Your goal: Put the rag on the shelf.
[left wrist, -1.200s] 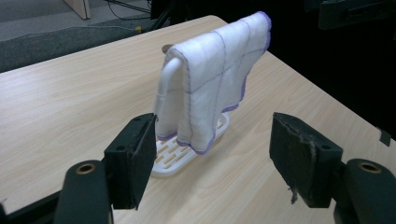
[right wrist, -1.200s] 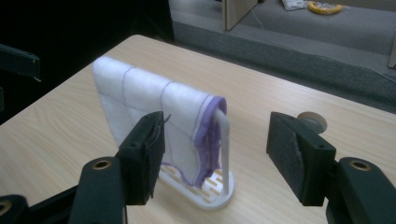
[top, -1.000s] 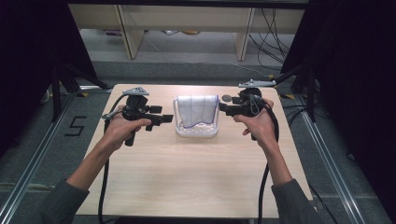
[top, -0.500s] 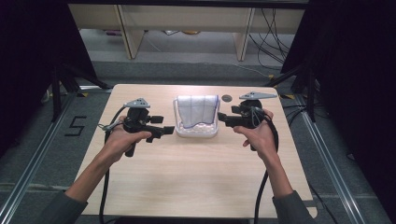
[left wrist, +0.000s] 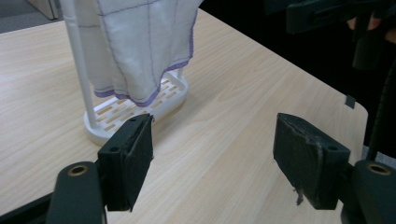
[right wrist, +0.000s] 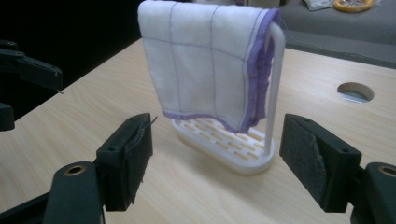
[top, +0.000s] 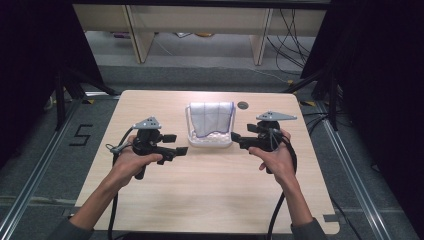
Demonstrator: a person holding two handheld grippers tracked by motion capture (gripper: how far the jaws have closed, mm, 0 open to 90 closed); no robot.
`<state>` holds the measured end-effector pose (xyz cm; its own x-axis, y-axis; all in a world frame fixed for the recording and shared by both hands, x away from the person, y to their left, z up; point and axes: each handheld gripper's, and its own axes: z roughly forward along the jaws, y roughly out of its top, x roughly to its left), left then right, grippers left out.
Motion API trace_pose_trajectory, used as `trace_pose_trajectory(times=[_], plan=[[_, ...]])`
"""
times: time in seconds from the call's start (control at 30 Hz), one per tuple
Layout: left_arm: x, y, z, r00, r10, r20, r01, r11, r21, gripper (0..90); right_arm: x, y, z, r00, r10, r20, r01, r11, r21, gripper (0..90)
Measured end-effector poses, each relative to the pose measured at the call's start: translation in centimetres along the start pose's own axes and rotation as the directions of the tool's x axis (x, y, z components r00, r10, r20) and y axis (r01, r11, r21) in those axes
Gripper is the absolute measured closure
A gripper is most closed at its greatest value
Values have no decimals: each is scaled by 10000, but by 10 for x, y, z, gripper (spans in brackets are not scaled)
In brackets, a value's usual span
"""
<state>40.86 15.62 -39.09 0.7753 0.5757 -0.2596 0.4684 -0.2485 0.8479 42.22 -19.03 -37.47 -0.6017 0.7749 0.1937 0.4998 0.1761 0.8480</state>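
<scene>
A white rack [top: 210, 140] with a slotted base stands at the table's far middle. A white cloth with purple edging [top: 211, 119] hangs over its bar. My left gripper [top: 178, 144] is just left of the rack's base, pointing right, open and empty. My right gripper [top: 238, 141] is just right of the base, pointing left; its jaws have just been opening, with nothing between them. In the left gripper view the wide jaws of the left gripper [left wrist: 215, 135] frame bare table, with the rack [left wrist: 135, 109] and cloth [left wrist: 140, 46] beyond. In the right gripper view the right gripper [right wrist: 217, 135] faces the cloth [right wrist: 205, 60] and rack [right wrist: 224, 147].
A round cable hole [top: 243, 105] lies in the wooden table [top: 210, 195] behind the rack to the right. Dark curtains flank both sides. Shelf legs and cables stand on the floor beyond the far edge. Bare tabletop stretches toward the person.
Both hands have come down and back toward the person, from beside the rack's top to beside its base. The right jaws stand wider. The cloth stays on the rack.
</scene>
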Motion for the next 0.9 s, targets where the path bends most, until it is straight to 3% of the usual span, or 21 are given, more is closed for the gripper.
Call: trace_pose_trajectory(times=[0.03, 0.07, 0.1, 0.13, 0.23, 0.3, 0.33, 0.47, 0.5, 0.57, 0.6, 0.67, 0.77, 0.87, 0.9], plan=[[-1, -2, 0, 10000, 66, 36, -65, 10000, -19, 281, -1, -2, 0, 9997, -236, 108, 236, 9997, -11, 263], [-2, -4, 1, 9999, 133, 65, -134, 9999, 20, 279, 2, -5, 1, 10000, 48, -73, -47, 9999, 160, 253], [-2, -7, 2, 9997, 176, 145, -176, 9998, 28, 274, 3, -7, 2, 9997, 82, -219, -77, 9997, 226, 239], [-3, -10, 2, 9998, 183, 72, -184, 9998, 85, 269, 2, -9, 4, 9994, -224, -275, 229, 9996, 151, 237], [-3, -18, 1, 9997, 122, 216, -123, 9999, 29, 268, 6, -14, 4, 9996, 16, -270, -7, 9995, 313, 225], [-3, -21, 0, 9999, 86, 130, -87, 10000, 18, 268, 8, -18, 4, 9995, 110, -285, -99, 9993, 372, 223], [-3, -26, 0, 9999, 121, 82, -122, 9998, 141, 268, 7, -20, 4, 9993, -168, -321, 180, 9991, 372, 221], [-2, -34, 1, 9997, 242, 17, -242, 9994, 233, 268, 10, -25, 4, 9993, -135, -338, 151, 9987, 488, 213], [-1, -38, 1, 9994, 326, -74, -324, 9990, 311, 267, 9, -29, 4, 9987, -364, -369, 381, 9982, 466, 206], [-1, -44, 2, 9990, 396, -223, -388, 9987, 339, 266, 11, -32, 3, 9994, -136, -329, 157, 9979, 626, 206], [-1, -48, 2, 9990, 364, -247, -354, 9986, 390, 266, 8, -33, 4, 9983, -451, -373, 471, 9974, 552, 205], [-1, -56, 4, 9992, 340, -202, -328, 9978, 577, 262, 10, -37, 4, 9992, -35, -405, 64, 9975, 702, 204], [-2, -66, 4, 9990, 342, -300, -322, 9973, 658, 259, 10, -40, 4, 9988, -251, -422, 286, 9960, 841, 204], [-2, -73, 1, 9995, 308, -119, -299, 9973, 671, 255, 13, -43, 4, 9991, -308, -291, 329, 9966, 755, 203], [-3, -75, 0, 9993, 291, -245, -276, 9979, 582, 254, 14, -44, 5, 9982, -395, -449, 427, 9965, 720, 203]])
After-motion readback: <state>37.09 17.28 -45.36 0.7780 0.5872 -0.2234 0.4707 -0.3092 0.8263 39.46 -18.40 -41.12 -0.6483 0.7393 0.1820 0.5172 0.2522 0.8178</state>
